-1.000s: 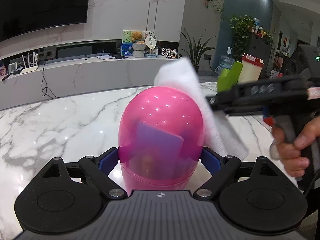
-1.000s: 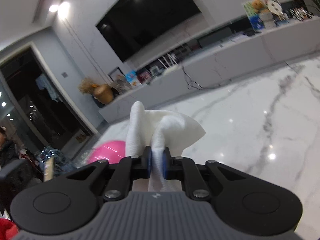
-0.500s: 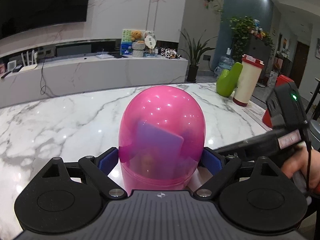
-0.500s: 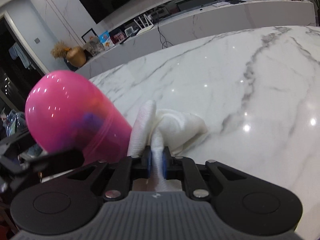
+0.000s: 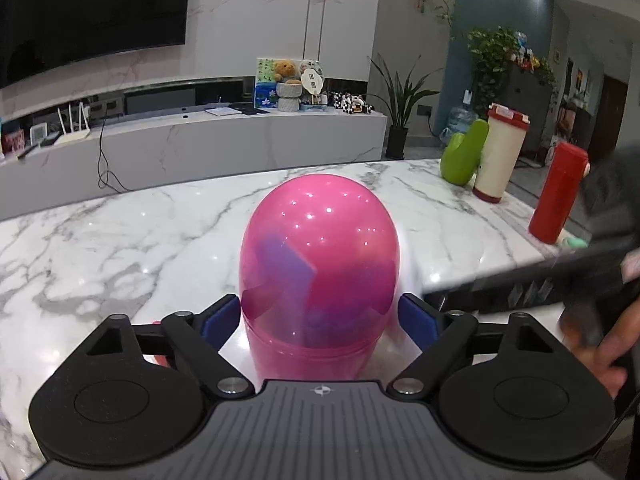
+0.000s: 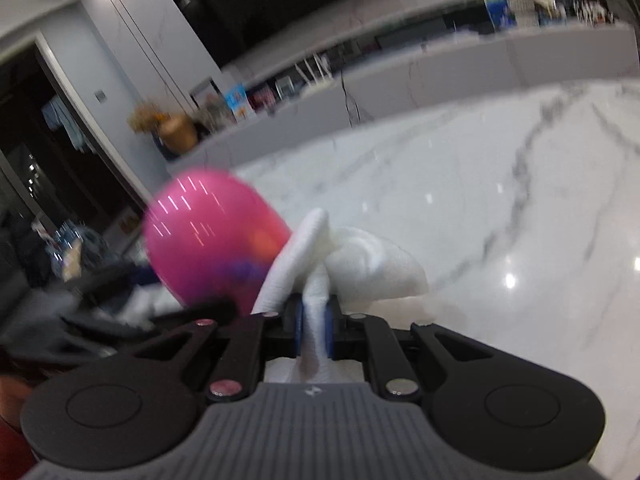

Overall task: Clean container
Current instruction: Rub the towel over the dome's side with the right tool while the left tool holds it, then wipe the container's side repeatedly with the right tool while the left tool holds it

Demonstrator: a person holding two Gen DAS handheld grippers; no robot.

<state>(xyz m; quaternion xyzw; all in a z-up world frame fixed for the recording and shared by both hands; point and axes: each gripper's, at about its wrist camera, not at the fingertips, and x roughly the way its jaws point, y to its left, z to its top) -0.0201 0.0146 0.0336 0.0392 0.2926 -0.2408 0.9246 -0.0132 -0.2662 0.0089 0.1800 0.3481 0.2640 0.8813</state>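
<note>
A white marble table with grey veins point(image 5: 120, 240) filled most of both views, its glossy top catching the ceiling lights. On it, straight ahead of the left wrist camera, stood the glossy pink dome-shaped plastic container point(image 5: 320, 264), upright, with a dark purple shape showing dimly through its translucent wall. The left gripper point(image 5: 320, 316) had its blue-padded fingers point(image 5: 218, 320) set wide on either side of the container's lower body; its jaws had just been closing a little, with the container between them. The left pad lay against the pink wall, while at the right pad contact was hard to judge.

At the table's far right corner stood a cream tumbler with a dark red lid and base point(image 5: 502, 152), a lime-green curved plastic piece point(image 5: 464, 156) leaning just beside it, and a red cylindrical bottle point(image 5: 558, 196) nearer the edge.

The right gripper point(image 6: 313, 330) was closed tight on a crumpled white cloth point(image 6: 360, 260), the fabric pinched between its blue pads and billowing out ahead of them. In the blurred right wrist view the cloth sat just beside the pink container, its left fold against or very near the dome's side; which one could not be told. In the left view the right gripper appeared as a dark smeared bar at the right edge, with a hand point(image 5: 600, 356) beneath it.
</note>
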